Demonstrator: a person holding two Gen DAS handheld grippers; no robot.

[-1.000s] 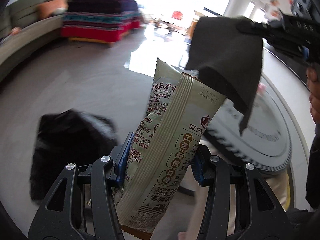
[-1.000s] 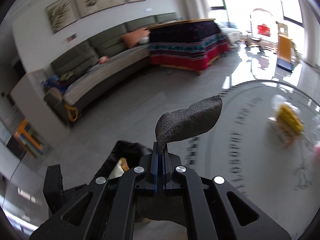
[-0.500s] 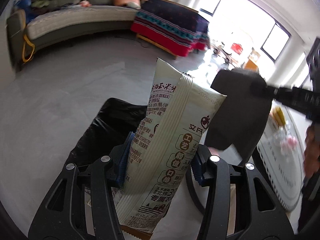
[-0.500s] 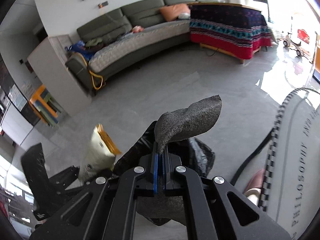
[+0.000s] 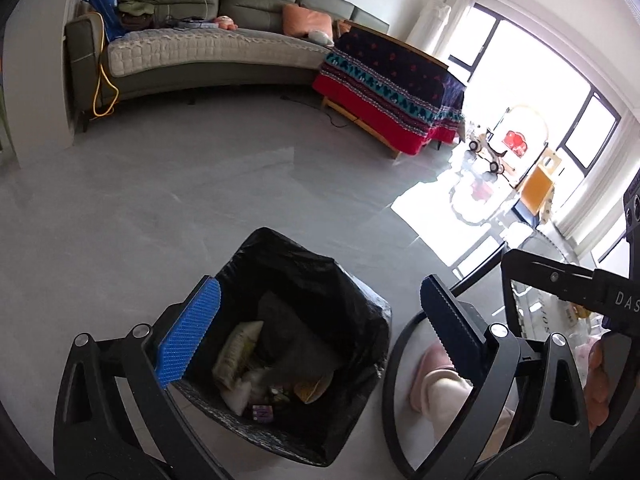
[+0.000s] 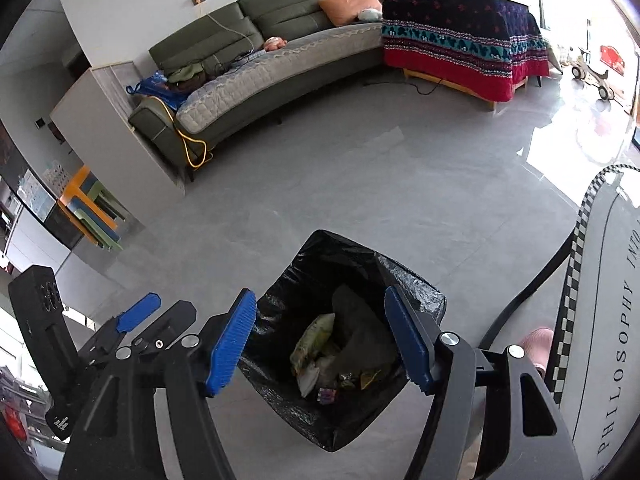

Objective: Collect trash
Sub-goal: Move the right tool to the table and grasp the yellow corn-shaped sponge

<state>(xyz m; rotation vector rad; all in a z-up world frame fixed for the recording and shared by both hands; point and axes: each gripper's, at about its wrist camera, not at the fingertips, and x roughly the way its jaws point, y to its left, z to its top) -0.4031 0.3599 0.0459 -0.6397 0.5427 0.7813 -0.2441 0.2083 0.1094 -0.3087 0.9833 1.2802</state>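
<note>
- Your left gripper (image 5: 320,320) is spread wide with nothing between its blue pads (image 5: 188,336). It hangs over the trash bin (image 5: 352,292) in the lower middle of the left view.
- Your right gripper (image 6: 320,340) is spread wide too, and it holds nothing. The bin (image 6: 416,280) sits right between its two fingers in the lower middle of the right view.
- The bin has a black bag in it. Inside you can see a pale snack bag (image 5: 236,352), a dark gray floppy sheet (image 5: 288,328) and some small bits of trash at the bottom.
- The bin stands on a smooth gray floor (image 5: 160,200). The floor shines bright near the windows (image 5: 560,120) on the right of the left view.
- A long green couch (image 5: 208,40) runs along the wall at the top, with an orange pillow (image 5: 308,20) on it.
- A table with a red and dark patterned cloth (image 5: 384,80) stands at the upper right, next to the couch.
- A round table (image 6: 616,280) with a checkered edge and letters on it fills the lower right of the right view.
- A pink slipper (image 5: 432,376) shows at the lower right of the left view, behind the gripper's finger.
- Little colored stools (image 6: 92,216) stand at the left edge of the right view.
</note>
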